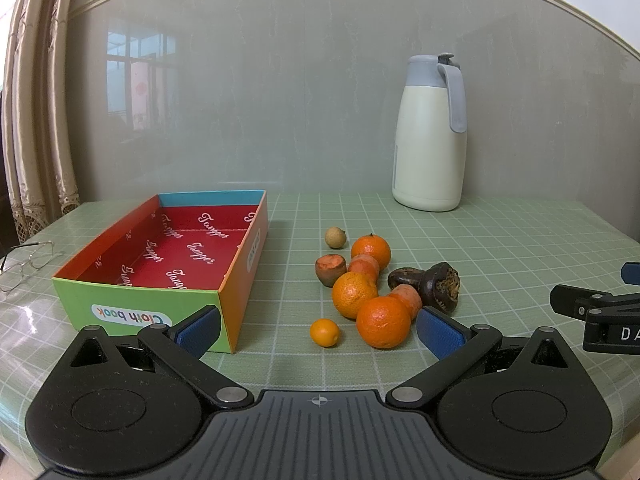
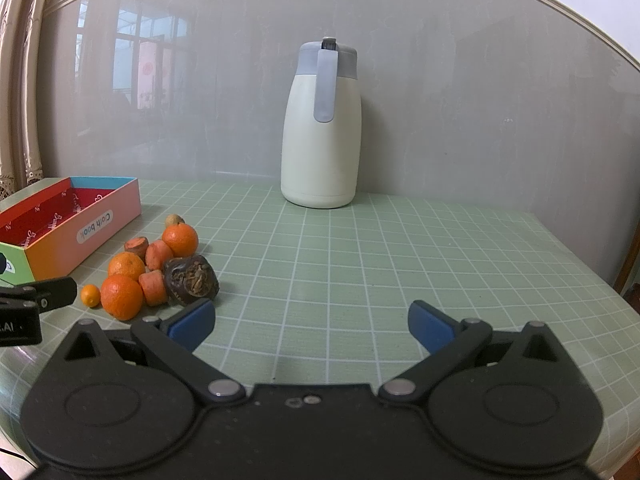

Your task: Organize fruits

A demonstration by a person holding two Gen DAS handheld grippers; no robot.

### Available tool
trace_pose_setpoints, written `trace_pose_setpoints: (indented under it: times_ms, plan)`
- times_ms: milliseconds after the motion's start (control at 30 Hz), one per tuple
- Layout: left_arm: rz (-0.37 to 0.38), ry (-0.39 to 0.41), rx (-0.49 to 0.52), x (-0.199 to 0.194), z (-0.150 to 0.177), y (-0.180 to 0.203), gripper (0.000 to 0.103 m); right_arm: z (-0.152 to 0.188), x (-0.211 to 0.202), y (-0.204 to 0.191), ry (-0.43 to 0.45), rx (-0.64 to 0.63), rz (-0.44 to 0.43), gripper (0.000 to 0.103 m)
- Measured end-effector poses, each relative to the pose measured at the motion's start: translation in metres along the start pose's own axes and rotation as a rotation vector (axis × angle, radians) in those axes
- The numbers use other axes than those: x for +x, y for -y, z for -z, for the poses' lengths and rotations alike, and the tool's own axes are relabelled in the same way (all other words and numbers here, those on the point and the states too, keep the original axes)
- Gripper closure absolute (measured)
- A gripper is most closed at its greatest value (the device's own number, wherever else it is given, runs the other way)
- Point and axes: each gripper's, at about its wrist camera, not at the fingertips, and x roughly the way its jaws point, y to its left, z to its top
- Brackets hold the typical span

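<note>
A pile of fruit lies on the green grid mat: three oranges, the nearest one [image 1: 383, 322] in front, a small kumquat [image 1: 325, 332], carrot pieces [image 1: 408, 300], a tan longan [image 1: 335, 237] and dark water chestnuts [image 1: 440, 287]. An open, empty colourful box [image 1: 168, 264] with a red inside stands left of the pile. My left gripper [image 1: 318, 330] is open just in front of the pile, empty. My right gripper [image 2: 312, 326] is open and empty over bare mat, right of the pile [image 2: 160, 272].
A cream thermos jug [image 1: 430, 136] with a grey lid stands at the back by the wall. Glasses [image 1: 28, 264] lie at the table's left edge. The right gripper's arm [image 1: 600, 312] shows at the right of the left wrist view. A curtain hangs at the left.
</note>
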Motion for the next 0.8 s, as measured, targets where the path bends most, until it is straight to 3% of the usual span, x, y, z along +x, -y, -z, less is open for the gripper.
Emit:
trace_pose_setpoints:
  times_ms: [467,733,767,800]
  plan:
    - [-0.007,-0.004,-0.010,0.001,0.000,-0.002,0.000,0.000,0.000,0.001,0.005,0.007,0.006,0.000]
    - [0.035,-0.101,0.001,0.026,0.005,0.013,0.000,-0.014,0.008,0.018,0.016,0.036,0.049,0.000]
    - [0.037,-0.098,0.013,0.027,0.005,0.017,0.004,-0.015,0.009,0.021,0.019,0.045,0.052,0.000]
    - [0.036,-0.092,0.030,0.028,0.005,0.022,0.015,-0.017,0.010,0.022,0.022,0.049,0.056,0.000]
